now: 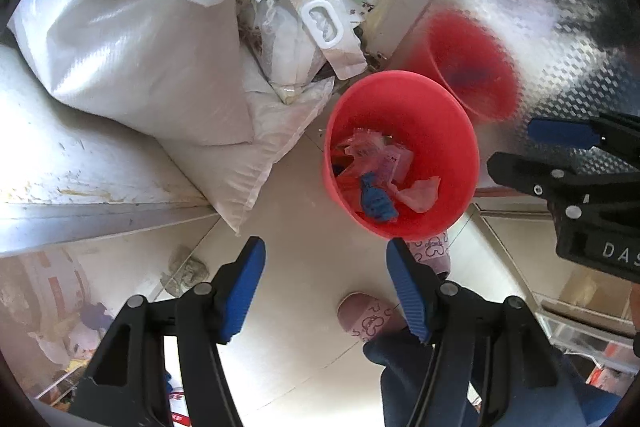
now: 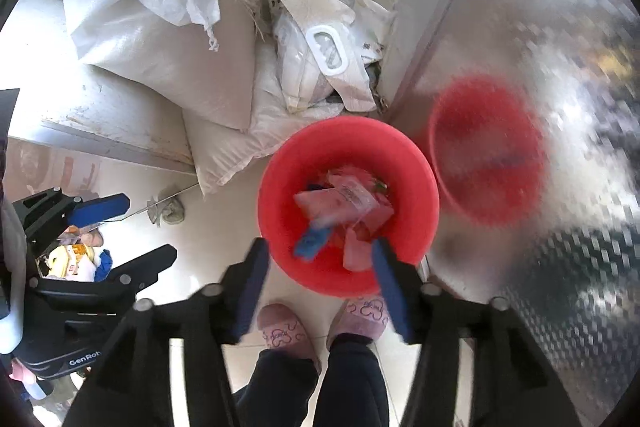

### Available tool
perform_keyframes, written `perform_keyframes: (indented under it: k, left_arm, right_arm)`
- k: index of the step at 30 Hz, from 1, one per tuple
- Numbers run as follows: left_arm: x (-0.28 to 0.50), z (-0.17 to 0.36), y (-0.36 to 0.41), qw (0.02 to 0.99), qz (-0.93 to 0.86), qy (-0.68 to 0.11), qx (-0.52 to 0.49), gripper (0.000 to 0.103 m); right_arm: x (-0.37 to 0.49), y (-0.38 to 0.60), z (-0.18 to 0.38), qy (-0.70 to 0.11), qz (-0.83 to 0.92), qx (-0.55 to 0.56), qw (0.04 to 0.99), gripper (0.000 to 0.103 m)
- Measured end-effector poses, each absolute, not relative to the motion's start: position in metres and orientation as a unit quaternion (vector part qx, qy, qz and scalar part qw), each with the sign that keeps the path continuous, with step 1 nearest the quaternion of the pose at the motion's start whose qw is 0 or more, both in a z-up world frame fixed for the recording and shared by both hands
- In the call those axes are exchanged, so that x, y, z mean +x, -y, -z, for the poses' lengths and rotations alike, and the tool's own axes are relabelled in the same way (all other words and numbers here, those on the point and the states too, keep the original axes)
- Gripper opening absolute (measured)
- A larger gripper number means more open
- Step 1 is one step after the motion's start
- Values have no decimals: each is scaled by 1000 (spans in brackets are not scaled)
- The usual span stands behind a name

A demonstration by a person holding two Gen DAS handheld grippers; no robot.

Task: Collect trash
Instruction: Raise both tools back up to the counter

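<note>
A red bin (image 1: 436, 115) stands on the tiled floor and holds pink wrappers (image 1: 376, 155) and a blue wrapper (image 1: 376, 203). In the right wrist view the bin (image 2: 280, 195) sits just beyond my fingers, with pink wrappers (image 2: 340, 199) and a blue wrapper (image 2: 314, 241) inside. My left gripper (image 1: 325, 259) is open and empty, above the floor left of the bin. My right gripper (image 2: 320, 259) is open and empty over the bin's near rim. Each gripper shows in the other's view: the right one (image 1: 552, 147), the left one (image 2: 132, 231).
White woven sacks (image 1: 140, 47) and crumpled plastic bags (image 2: 316, 39) are piled behind the bin. A shiny metal panel (image 2: 540, 87) to the right mirrors the bin. My slippered feet (image 2: 284, 335) stand just before the bin. A grey rag (image 2: 168, 211) lies on the floor at left.
</note>
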State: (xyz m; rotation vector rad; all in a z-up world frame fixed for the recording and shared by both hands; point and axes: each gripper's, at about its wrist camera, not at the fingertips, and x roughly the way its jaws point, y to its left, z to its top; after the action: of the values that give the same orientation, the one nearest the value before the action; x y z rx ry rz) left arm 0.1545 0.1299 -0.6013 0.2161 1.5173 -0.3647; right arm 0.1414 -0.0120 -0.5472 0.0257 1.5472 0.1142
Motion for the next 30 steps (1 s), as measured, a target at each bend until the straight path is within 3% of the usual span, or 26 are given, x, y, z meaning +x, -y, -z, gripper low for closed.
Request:
perform_keyframes:
  k: [5,9,15,18,22,30]
  left_arm:
    - [151,584,-126,713,165,-673,110,63]
    - [148,556,-130,721,162,-668,88,69]
    - [135,488,-132,741,147,-651,77,70]
    - [126,448,-133,757,135,-635,68,79]
    - [110,390,-137,773,120,-621,52,80]
    - [75,274,-134,806,105,-581,50,84]
  right_arm:
    - [137,16,530,-699,-40,13,714,57]
    - [133,16,504,-693,-44,19,719,64]
    - [126,12,439,-675,-44,10,737,67]
    - [119,9,404,-671,-45,6,740,70]
    - [108,3,344,-659,-46,-18,750,71]
    - [73,-1,231,-604,-36,-33,795,93]
